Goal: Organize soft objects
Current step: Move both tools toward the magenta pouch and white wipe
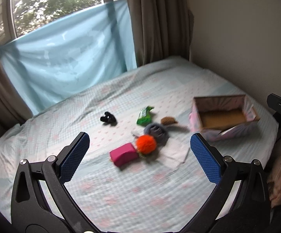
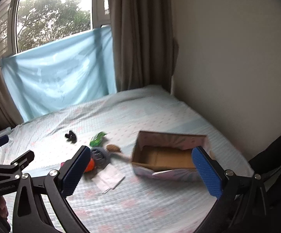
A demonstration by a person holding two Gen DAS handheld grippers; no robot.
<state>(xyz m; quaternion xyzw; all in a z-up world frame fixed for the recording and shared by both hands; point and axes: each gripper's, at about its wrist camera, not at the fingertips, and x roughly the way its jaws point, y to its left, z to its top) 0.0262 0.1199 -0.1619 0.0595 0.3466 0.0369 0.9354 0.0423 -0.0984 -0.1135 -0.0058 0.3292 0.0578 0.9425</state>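
Left wrist view: the left gripper (image 1: 140, 156) hovers above the bed (image 1: 121, 198) with its blue-padded fingers (image 1: 74, 156) spread wide and nothing between them. Nearest on the sheet lies a pink block (image 1: 123, 156), touching an orange pom-pom (image 1: 146, 144). Just beside these, toward the bed's right edge, rests a folded white cloth (image 1: 176, 152). Behind the pom-pom sits a grey soft toy (image 1: 156, 132), then a small brown piece (image 1: 168, 120) and a green packet (image 1: 145, 116). A black item (image 1: 108, 118) lies apart, toward the left edge. An open cardboard box (image 1: 224, 116), its floor bare, stands near the right edge by the wall.

Right wrist view: the right gripper (image 2: 141, 169) is likewise wide open and holds nothing, hanging above the sheet near the box (image 2: 169, 156). Farther back hang a light blue sheet (image 2: 58, 71) under the window and a brown curtain (image 2: 140, 35).
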